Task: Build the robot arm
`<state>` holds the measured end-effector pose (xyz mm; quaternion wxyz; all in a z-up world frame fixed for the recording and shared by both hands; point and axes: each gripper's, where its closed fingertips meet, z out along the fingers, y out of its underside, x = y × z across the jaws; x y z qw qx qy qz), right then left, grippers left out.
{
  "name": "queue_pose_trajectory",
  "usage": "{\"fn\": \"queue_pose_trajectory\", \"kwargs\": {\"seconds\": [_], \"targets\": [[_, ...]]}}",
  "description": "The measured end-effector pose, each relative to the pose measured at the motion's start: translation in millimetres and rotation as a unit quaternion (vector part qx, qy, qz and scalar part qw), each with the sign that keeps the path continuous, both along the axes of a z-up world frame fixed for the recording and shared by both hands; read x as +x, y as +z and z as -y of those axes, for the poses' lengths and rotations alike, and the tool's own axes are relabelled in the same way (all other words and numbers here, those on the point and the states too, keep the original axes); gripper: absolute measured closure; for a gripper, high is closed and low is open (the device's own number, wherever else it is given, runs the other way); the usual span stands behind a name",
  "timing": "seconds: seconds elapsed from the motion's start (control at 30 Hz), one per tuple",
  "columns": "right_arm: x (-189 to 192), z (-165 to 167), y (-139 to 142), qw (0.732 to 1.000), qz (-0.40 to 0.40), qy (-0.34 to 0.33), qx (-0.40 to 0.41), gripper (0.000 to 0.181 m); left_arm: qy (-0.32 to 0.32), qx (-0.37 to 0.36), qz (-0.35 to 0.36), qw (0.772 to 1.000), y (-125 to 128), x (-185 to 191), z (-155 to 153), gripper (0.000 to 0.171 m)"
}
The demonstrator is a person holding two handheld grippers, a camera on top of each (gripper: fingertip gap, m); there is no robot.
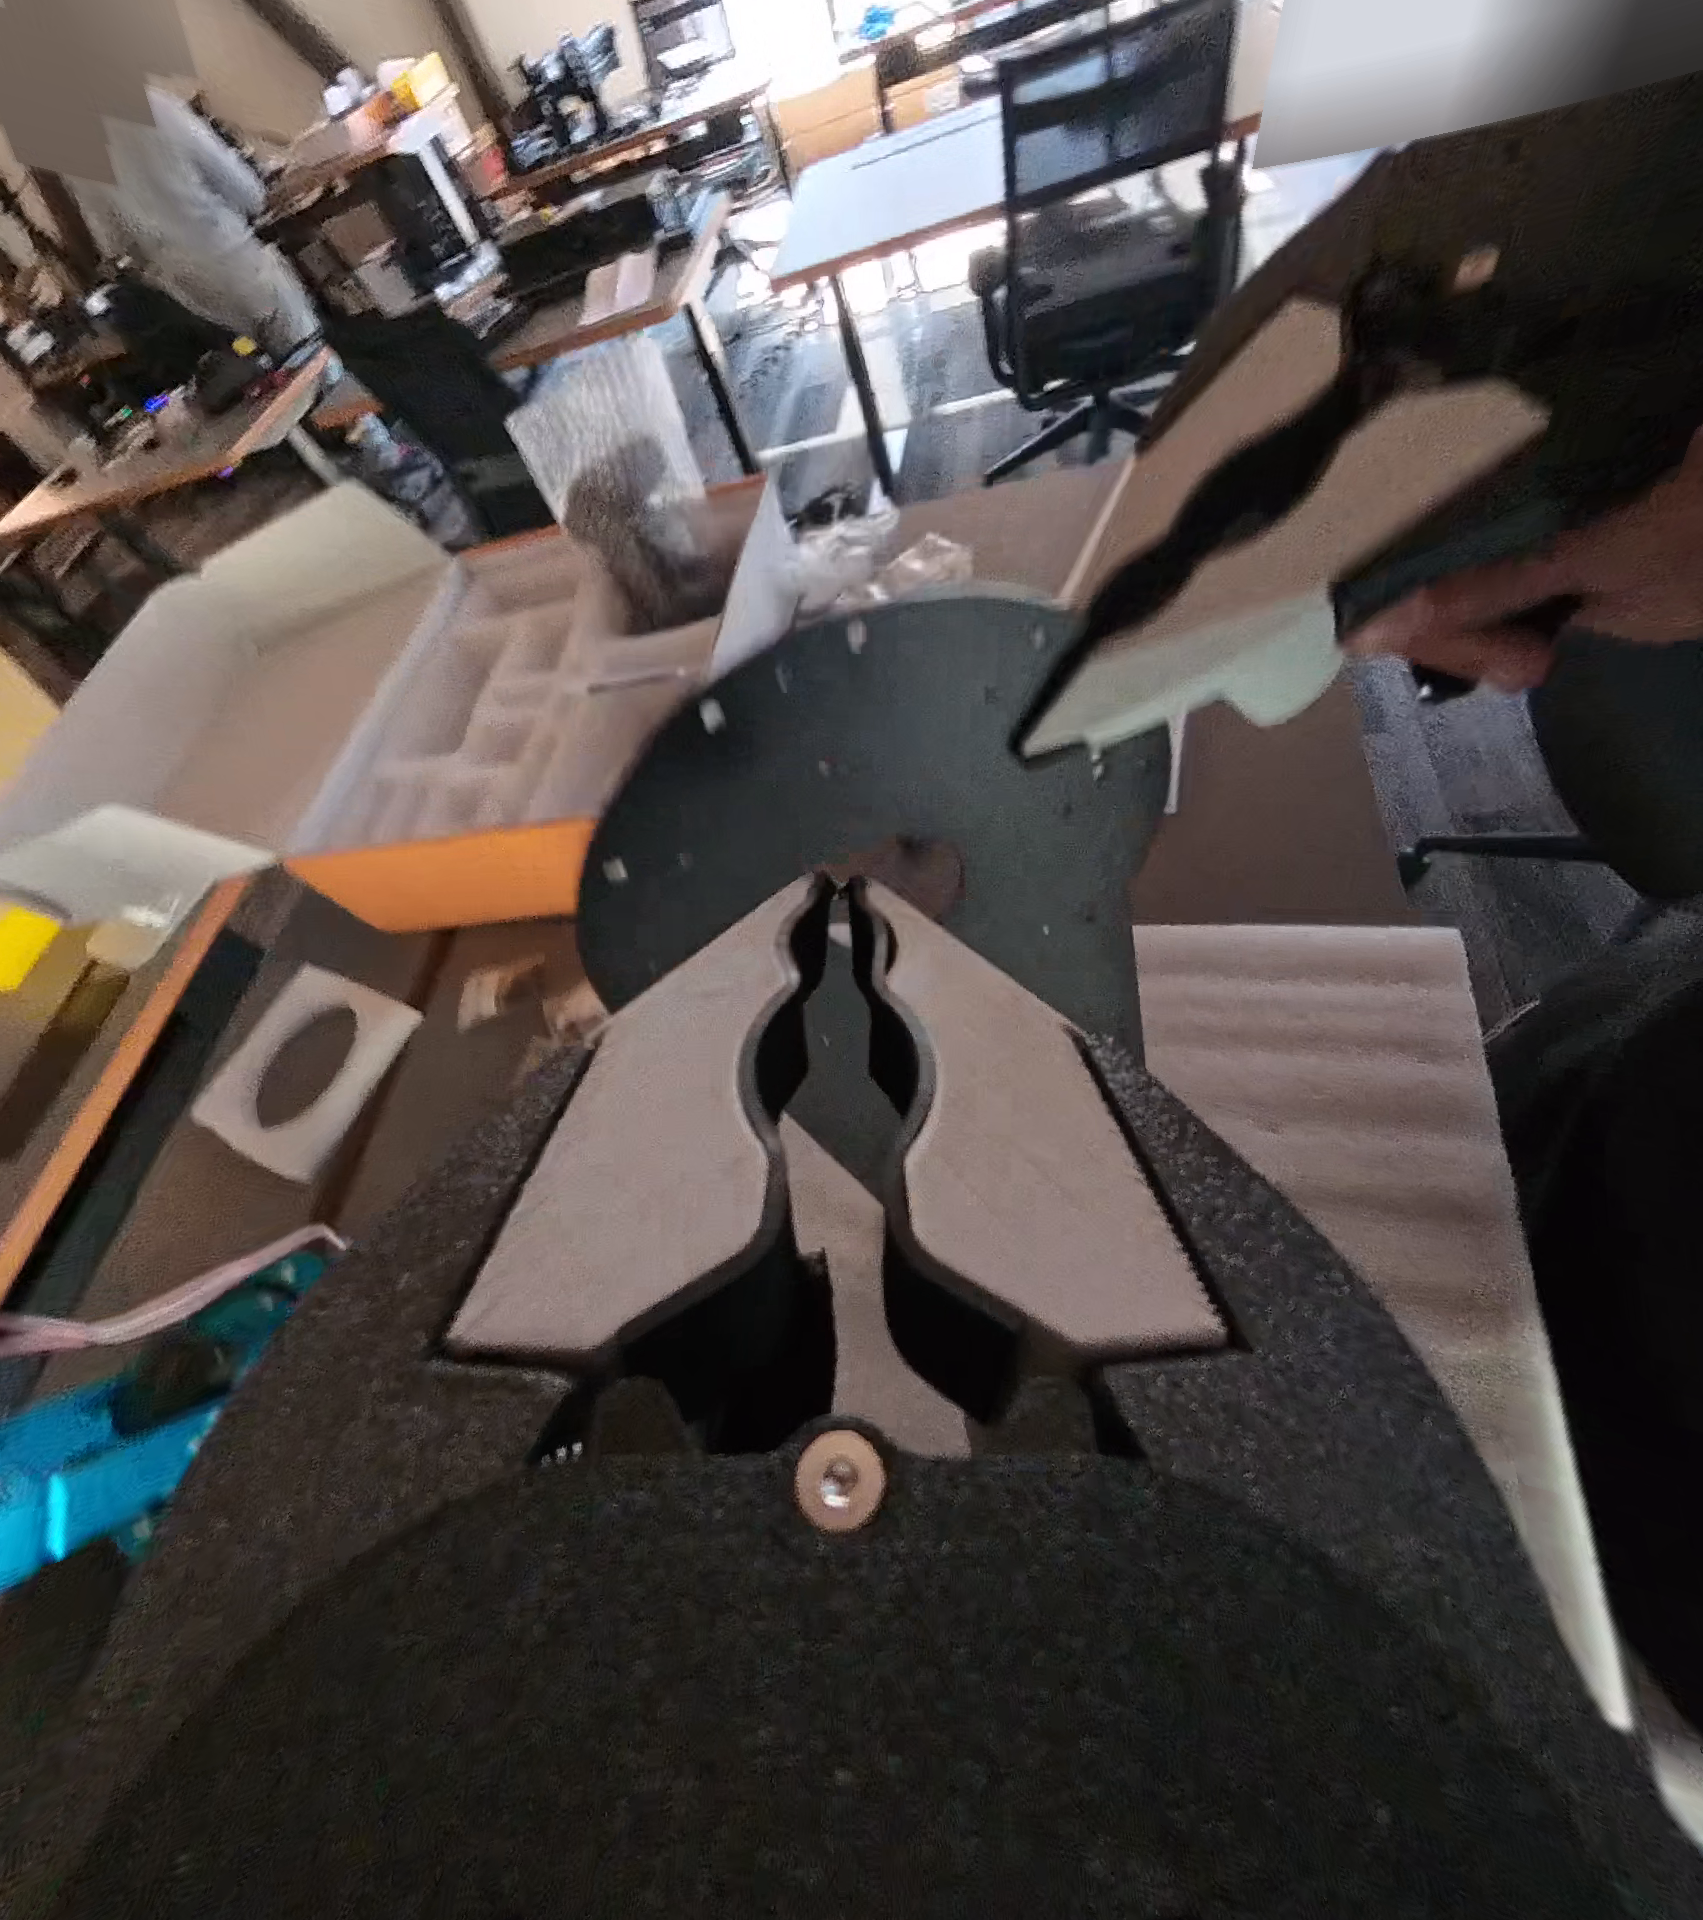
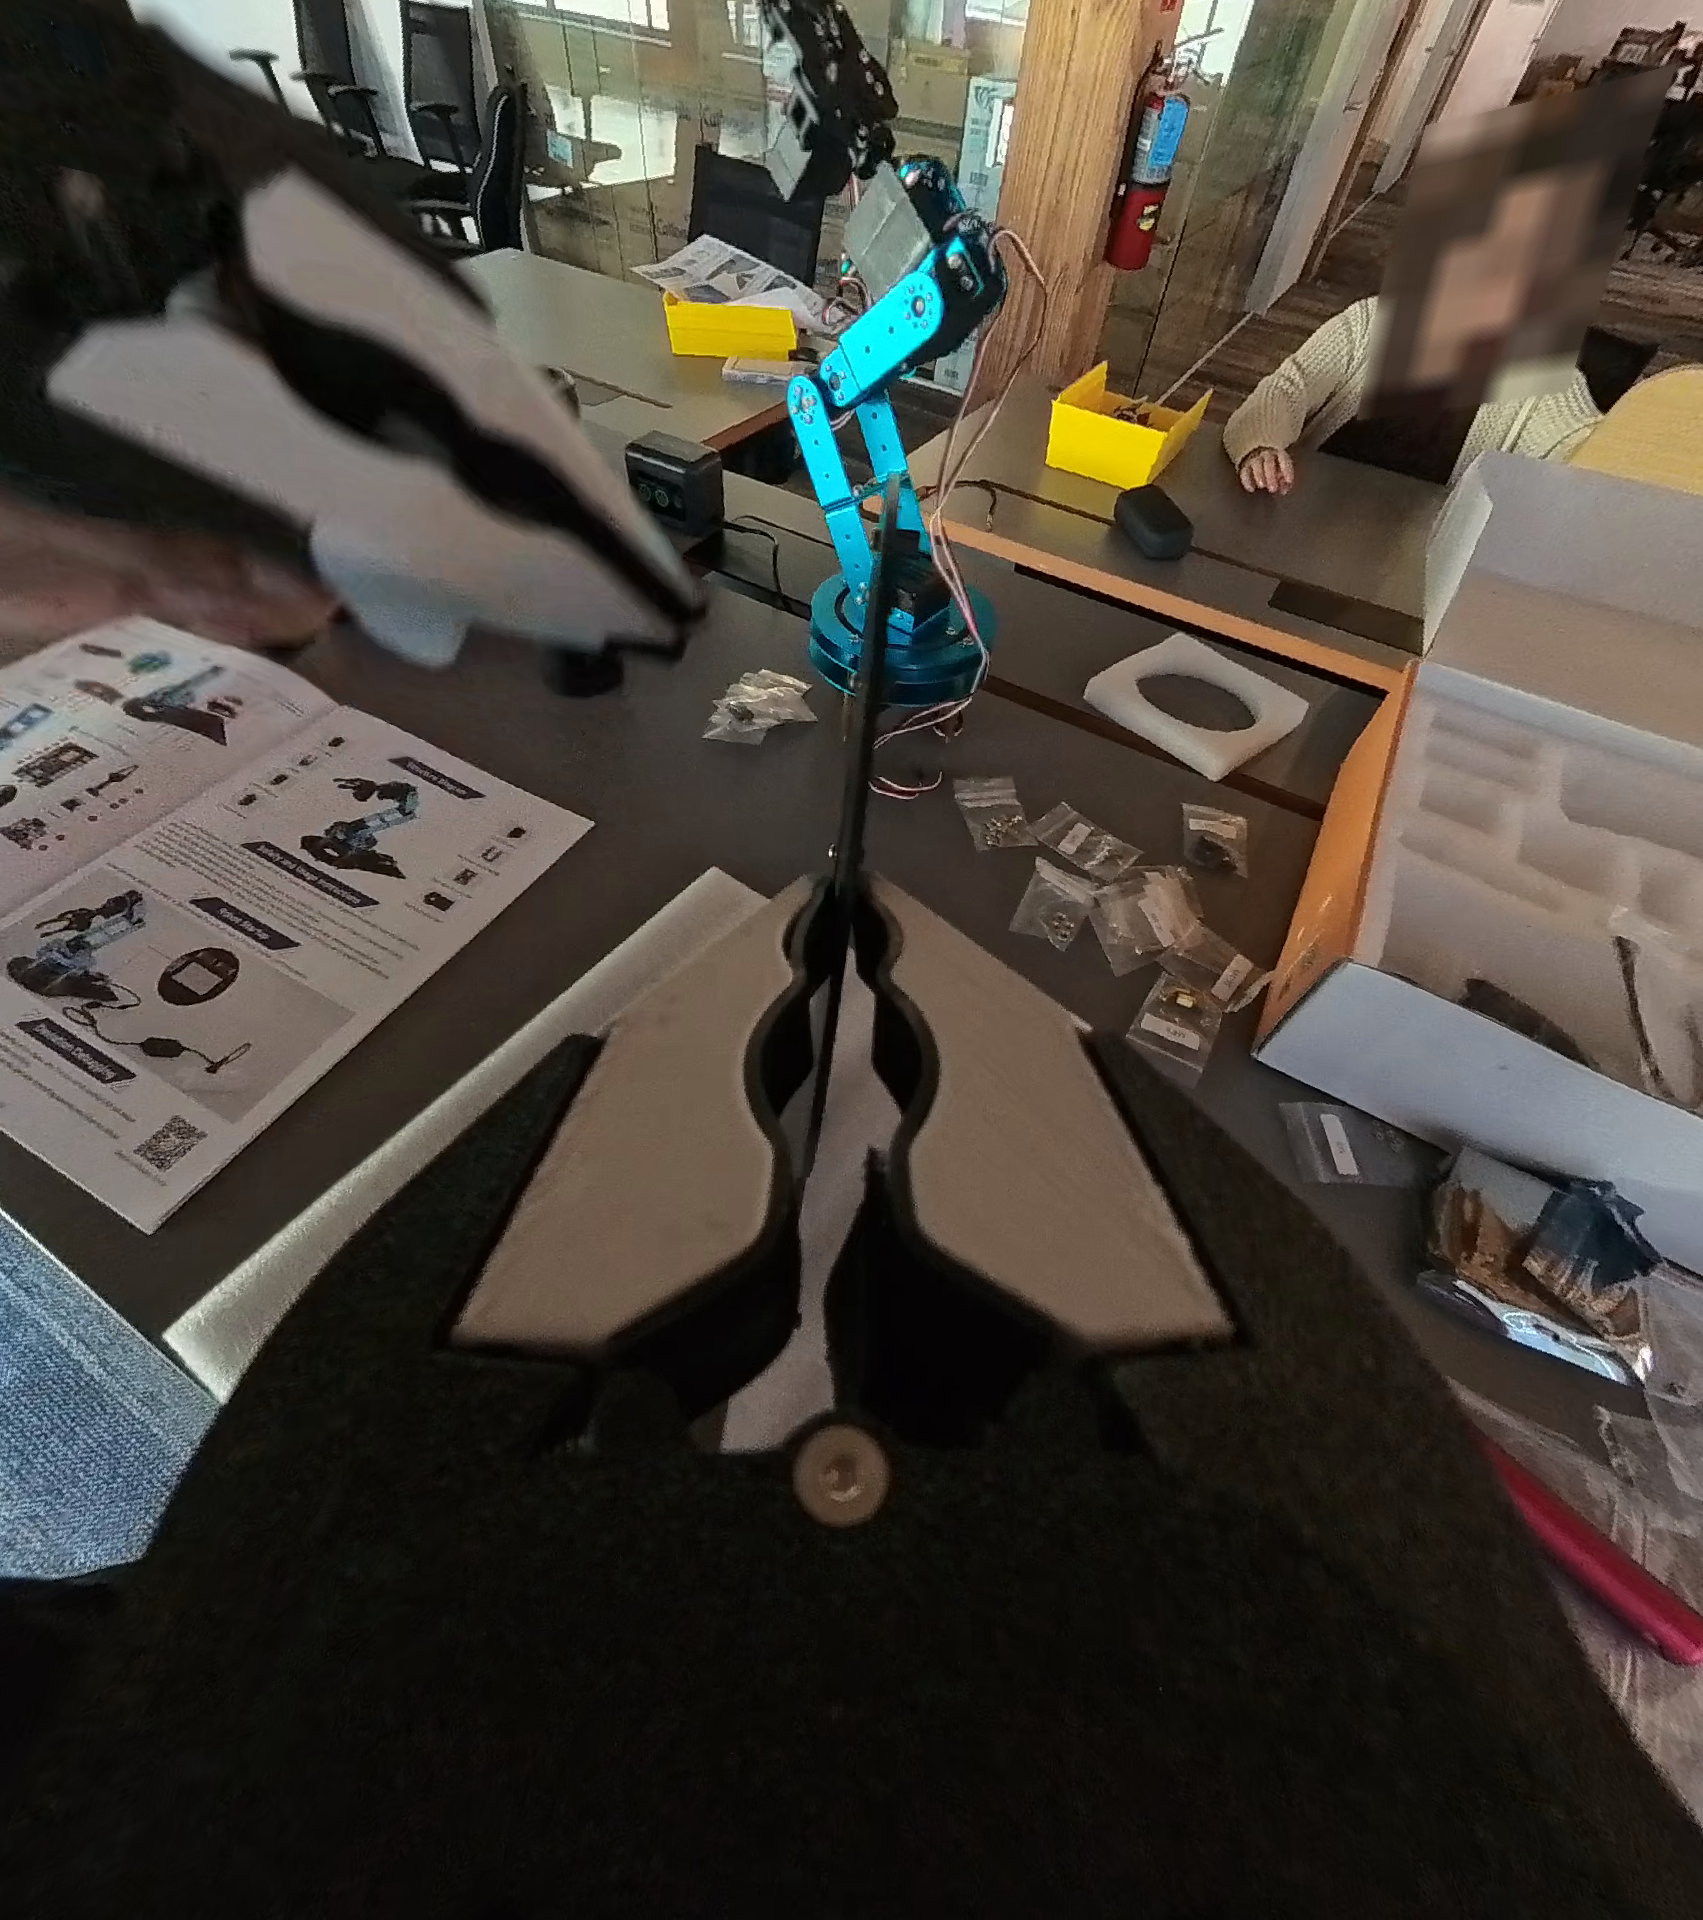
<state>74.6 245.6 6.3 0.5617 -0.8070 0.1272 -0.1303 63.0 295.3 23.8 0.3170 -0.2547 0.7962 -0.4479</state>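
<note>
both grippers, left [image 1: 839, 883] and right [image 2: 842, 883], clamped on black disc plate [image 1: 826, 748]; writing blurred.

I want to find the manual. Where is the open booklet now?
In the right wrist view the open booklet lies flat on the dark table, at the left, below the left tongs and left of the blue robot arm.

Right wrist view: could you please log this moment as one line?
right tongs: shut on thin black round plate, held edge-on | left tongs: shut, empty, before plate's flat face | blue metal robot arm behind
</note>
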Motion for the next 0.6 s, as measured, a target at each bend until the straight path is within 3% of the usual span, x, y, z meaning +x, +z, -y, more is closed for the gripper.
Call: {"fn": "queue_pose_trajectory", "kwargs": {"seconds": [0.17,0.6], "targets": [[1,0,0,1.0,-0.001,-0.008,-0.002,0.18,-0.049,0.037,0.008,0.998,27,16,10,0.168],[-2,-1,0,1.0,0.0,-0.01,0.003,0.181,-0.086,0.088,-0.014,0.992,23,21,21,0.168]]}}
